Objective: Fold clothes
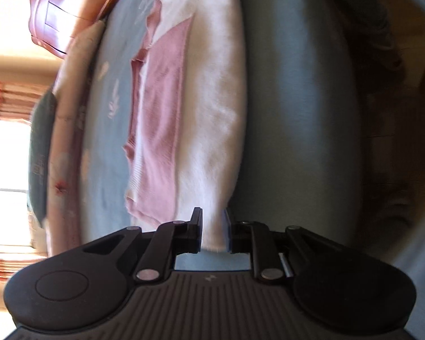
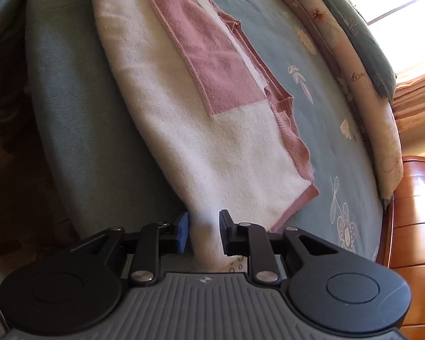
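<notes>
The left gripper [image 1: 212, 233] is standing narrowly parted, a white fold of the garment [image 1: 201, 130] lying in the gap, pads apparently not pressing it. The right gripper [image 2: 203, 233] is likewise slightly open around the garment's [image 2: 201, 130] white edge — cloth touching the blue pad, clear of the other. The cream-and-pink garment is lying folded along the edge of the blue bedspread [image 2: 311, 90]. Beyond it, a floral pillow [image 2: 362, 90] and a wooden cabinet [image 2: 413, 226] are bordering the bed — nothing is blocking either claw.
</notes>
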